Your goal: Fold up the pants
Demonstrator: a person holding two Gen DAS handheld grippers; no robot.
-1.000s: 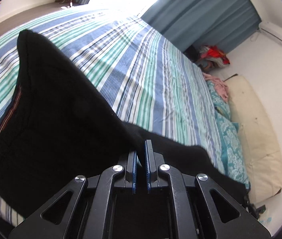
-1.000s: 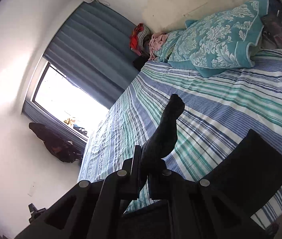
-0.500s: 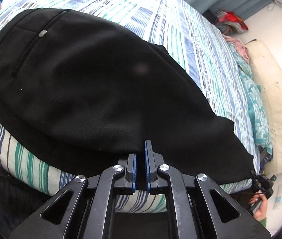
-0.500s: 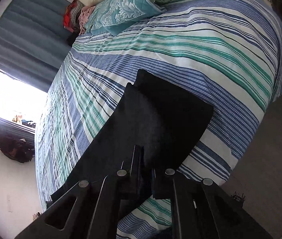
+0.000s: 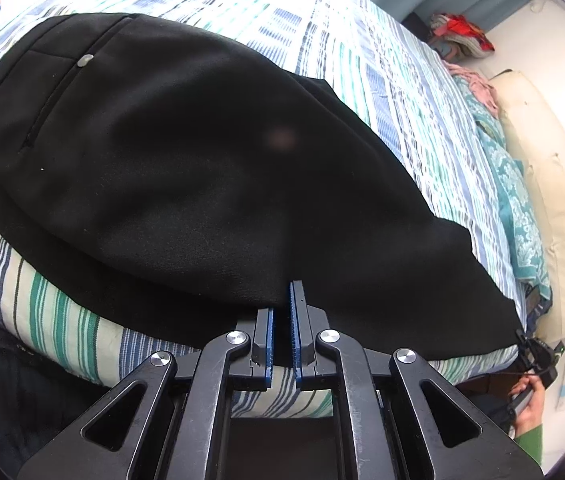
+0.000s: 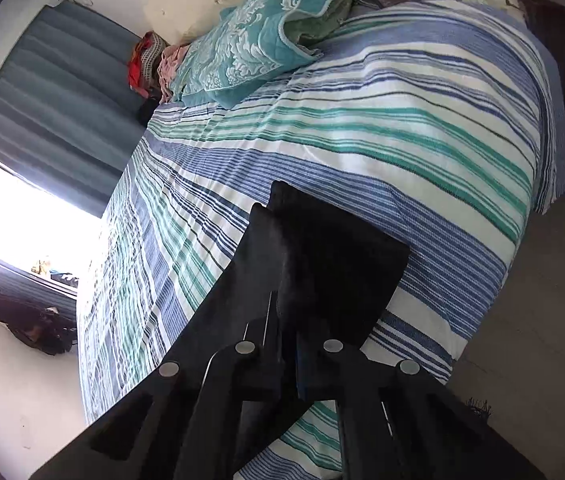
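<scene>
Black pants (image 5: 202,160) lie flat along the near edge of the striped bed (image 5: 362,60), folded lengthwise, with the waistband and a buttoned back pocket (image 5: 84,60) at the left. My left gripper (image 5: 282,300) sits at the pants' near edge, shut on the fabric there. In the right wrist view the leg ends (image 6: 334,260) rest on the bed (image 6: 402,120) by its corner. My right gripper (image 6: 288,320) is shut on a fold of that cloth. The right gripper (image 5: 534,354) also shows at the far right of the left wrist view, held by a hand in a green sleeve.
Teal patterned pillows (image 6: 250,48) and a cream headboard cushion (image 5: 554,200) lie at the head of the bed. A pile of clothes (image 5: 458,36) sits by the blue curtain (image 6: 62,100). Bare floor (image 6: 542,320) runs beside the bed.
Both grippers came down with the pants, which hung lifted a second ago and now lie spread on the bed. Since half a second ago the scene has barely shifted.
</scene>
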